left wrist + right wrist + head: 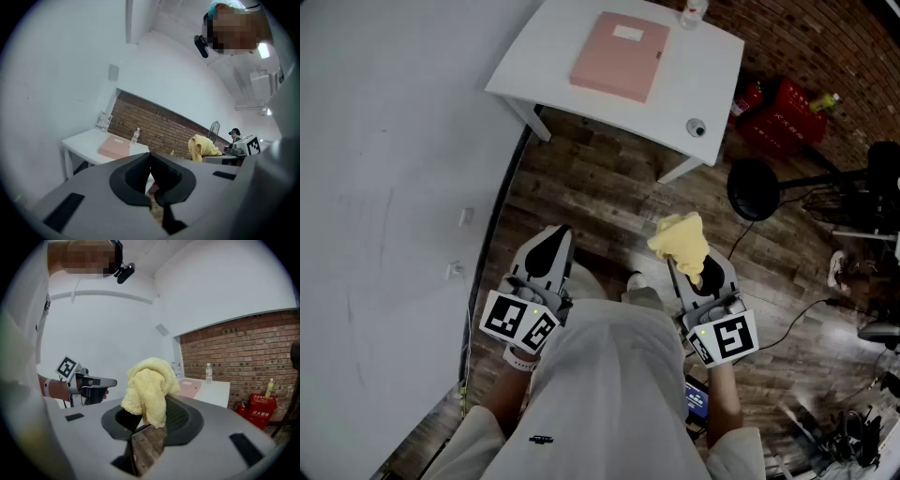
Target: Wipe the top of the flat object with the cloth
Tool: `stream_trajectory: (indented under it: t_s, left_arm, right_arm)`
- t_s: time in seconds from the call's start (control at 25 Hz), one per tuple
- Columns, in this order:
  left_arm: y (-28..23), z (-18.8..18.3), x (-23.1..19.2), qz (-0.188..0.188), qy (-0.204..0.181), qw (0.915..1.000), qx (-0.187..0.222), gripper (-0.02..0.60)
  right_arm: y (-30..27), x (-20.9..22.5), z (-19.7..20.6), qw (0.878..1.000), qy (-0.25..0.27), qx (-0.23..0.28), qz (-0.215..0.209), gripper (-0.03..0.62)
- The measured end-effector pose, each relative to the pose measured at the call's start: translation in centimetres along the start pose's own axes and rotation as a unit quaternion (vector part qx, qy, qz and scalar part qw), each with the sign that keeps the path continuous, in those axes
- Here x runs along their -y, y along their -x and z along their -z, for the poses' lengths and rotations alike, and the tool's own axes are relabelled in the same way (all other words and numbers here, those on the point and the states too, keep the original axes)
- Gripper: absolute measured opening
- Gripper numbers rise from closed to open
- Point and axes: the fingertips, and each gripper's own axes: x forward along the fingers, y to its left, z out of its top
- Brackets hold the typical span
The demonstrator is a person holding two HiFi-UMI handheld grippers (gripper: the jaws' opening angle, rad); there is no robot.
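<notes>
Cloth [680,242] clamped in right gripper [694,272], bunched above jaws. Left gripper [546,246] closed on nothing. Pink folder [619,54] on table [712,66] well ahead, untouched; wiping seemingly not begun, approach first.

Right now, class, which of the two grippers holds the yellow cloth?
The right gripper: its jaws are shut on the yellow cloth, while the left gripper is shut on nothing.

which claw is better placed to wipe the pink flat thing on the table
Right. The right claw is shut on the yellow cloth; the left claw is shut and empty. Both are over the floor, short of the white table bearing the pink flat object.
</notes>
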Motion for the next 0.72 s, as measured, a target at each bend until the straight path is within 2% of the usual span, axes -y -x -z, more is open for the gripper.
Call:
stream_trajectory:
  t_s: [0.16, 0.24, 0.48, 0.6, 0.72]
  left_arm:
    - [-0.2, 2.1, 7.2, -0.001, -0.009, 1.0000, -0.004, 0.017]
    - [0.4, 2.9, 9.4, -0.005, -0.013, 0.9999, -0.004, 0.017]
    - [1.5, 4.9, 13.1, -0.002, -0.014, 0.9998, -0.011, 0.017]
    - [2.4, 4.5, 14.4, -0.011, -0.025, 0.9996, 0.006, 0.017]
    - [3.0, 3.6, 14.9, -0.023, -0.039, 0.9986, 0.026, 0.017]
  right_arm:
    - [5.0, 2.5, 1.1, 0.999, -0.030, 0.017, 0.005, 0.110]
    - [6.5, 2.6, 1.9, 0.999, -0.037, 0.016, 0.002, 0.110]
    - [8.6, 1.9, 2.1, 0.999, -0.034, 0.035, -0.007, 0.117]
    - [9.8, 1.6, 2.0, 0.998, -0.034, 0.049, -0.013, 0.117]
    - [10.4, 1.8, 1.7, 0.995, -0.063, 0.074, -0.030, 0.114]
